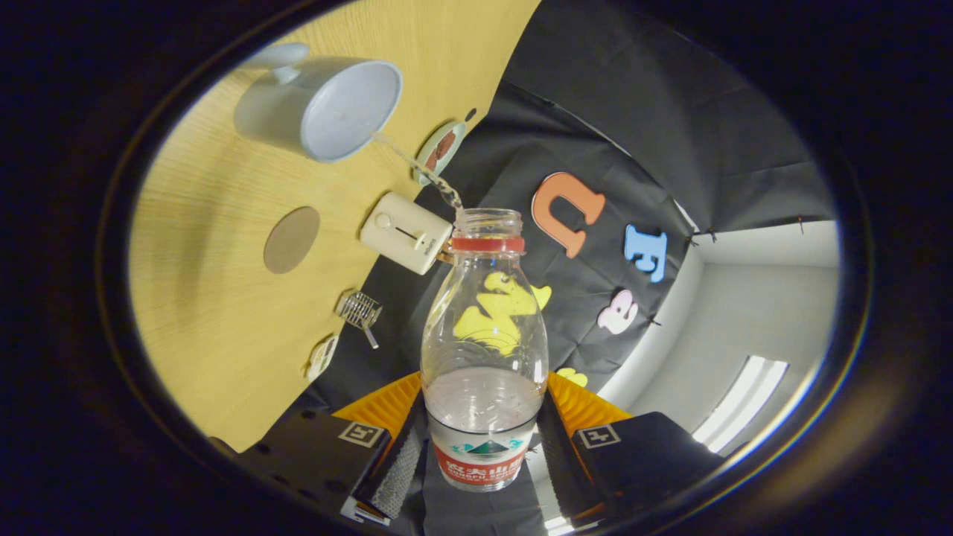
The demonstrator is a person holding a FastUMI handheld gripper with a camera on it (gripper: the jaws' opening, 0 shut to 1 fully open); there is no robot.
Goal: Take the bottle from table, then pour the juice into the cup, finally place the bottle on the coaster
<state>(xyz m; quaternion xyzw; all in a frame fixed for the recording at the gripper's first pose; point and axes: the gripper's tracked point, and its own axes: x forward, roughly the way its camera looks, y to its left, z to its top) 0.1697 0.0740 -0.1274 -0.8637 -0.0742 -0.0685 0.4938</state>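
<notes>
**Pouring under way: stream runs from bottle mouth to cup**

The tool (482,447) is clamped on the clear plastic bottle with a red neck ring (484,350), both fingers pressing its labelled lower body from either side. The bottle's long axis runs straight ahead along the fingers, its open mouth pointing away from the tool. The whole view is rolled, so the wooden bench (223,298) stands to one side, which suggests the bottle is tipped well over.

A thin clear stream (417,167) leaves the mouth and reaches the rim of the white mug (327,108), which lies beyond the mouth and off toward the bench side. The coming move, as I judge it, depends on keeping the mouth lined up with that rim.

Counted: one bottle, one mug, one round brown coaster (291,239) between mug and tool, one cream box-shaped device (406,232), one small wire object (359,310).
</notes>
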